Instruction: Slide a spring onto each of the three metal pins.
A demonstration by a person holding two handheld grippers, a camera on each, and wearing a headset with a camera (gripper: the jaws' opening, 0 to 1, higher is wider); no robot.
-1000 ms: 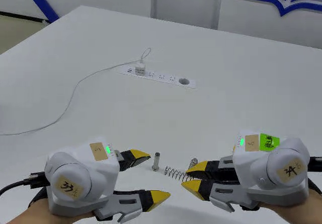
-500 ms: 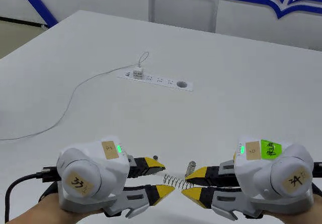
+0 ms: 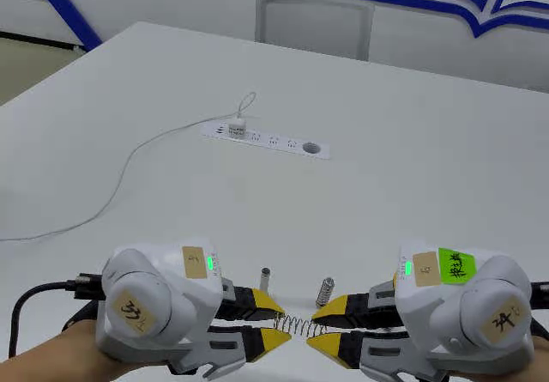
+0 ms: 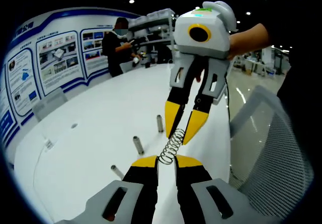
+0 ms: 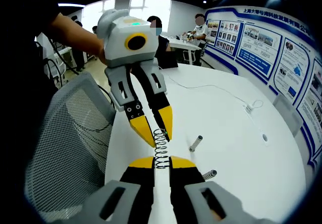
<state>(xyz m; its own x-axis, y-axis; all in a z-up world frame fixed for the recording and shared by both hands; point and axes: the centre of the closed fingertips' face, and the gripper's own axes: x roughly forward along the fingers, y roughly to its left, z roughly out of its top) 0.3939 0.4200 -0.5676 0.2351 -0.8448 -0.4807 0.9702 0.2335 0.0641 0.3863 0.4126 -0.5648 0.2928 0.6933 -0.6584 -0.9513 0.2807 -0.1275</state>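
The left gripper (image 3: 274,322), open a moment ago, is now joining the right gripper (image 3: 317,326) in pinching the spring (image 3: 294,324), readying it for a pin (image 3: 265,277)

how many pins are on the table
3, spaced apart on the table in the left gripper view: far pin, middle pin, near pin, all left of the spring.
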